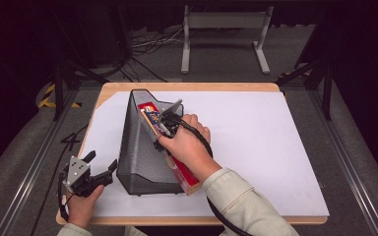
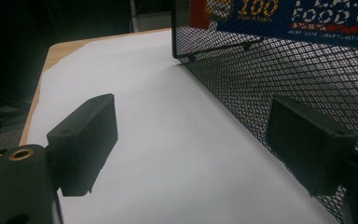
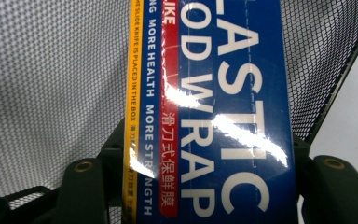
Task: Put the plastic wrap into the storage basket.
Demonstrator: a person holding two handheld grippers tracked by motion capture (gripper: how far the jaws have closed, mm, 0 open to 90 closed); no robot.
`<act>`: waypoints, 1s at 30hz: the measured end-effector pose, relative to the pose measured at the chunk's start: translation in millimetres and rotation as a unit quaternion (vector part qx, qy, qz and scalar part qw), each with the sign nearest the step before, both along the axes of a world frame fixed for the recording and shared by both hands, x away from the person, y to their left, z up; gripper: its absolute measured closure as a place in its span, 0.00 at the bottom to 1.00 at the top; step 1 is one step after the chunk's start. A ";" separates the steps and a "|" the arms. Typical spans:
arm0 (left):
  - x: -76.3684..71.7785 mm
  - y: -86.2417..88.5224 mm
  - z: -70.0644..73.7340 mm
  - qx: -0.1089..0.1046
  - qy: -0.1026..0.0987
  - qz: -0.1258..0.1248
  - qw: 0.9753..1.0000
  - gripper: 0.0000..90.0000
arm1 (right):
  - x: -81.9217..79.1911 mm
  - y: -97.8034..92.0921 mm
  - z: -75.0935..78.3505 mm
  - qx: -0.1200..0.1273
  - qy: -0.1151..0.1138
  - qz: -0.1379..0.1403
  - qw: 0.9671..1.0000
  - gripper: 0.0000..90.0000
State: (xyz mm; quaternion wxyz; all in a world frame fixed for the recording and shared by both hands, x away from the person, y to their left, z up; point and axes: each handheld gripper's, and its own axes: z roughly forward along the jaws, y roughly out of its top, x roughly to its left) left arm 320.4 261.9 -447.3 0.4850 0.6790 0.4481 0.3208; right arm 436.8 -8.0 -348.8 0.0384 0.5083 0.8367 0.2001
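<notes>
Black mesh file holder (image 1: 138,147), centre frame, receives my plastic wrap box (image 3: 223,112).
Right claw (image 1: 163,129) clamps it for lowering; left claw (image 1: 98,169) waits wide, lower left, ready to brace.

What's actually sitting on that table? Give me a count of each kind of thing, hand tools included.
Black mesh file holder: 1
Plastic wrap box, blue, red and yellow: 1
White sheet covering the wooden table: 1
Hand-held grippers: 2, the left gripper with jaws apart, the right gripper clamped on the box
Total: 5
</notes>
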 end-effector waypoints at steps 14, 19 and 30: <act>2.4 -1.2 -1.1 0.004 0.006 -0.003 1.000 0.20 | 8.5 5.4 -7.4 -0.027 0.025 0.005 0.999 0.44; 3.6 -1.6 -1.8 0.004 0.010 -0.005 1.000 0.20 | 11.2 4.5 -10.6 -0.027 0.033 0.008 0.999 0.43; 2.8 -1.7 -2.7 0.004 0.011 -0.004 1.000 0.19 | 7.2 1.0 -2.0 0.014 0.001 0.013 1.000 0.30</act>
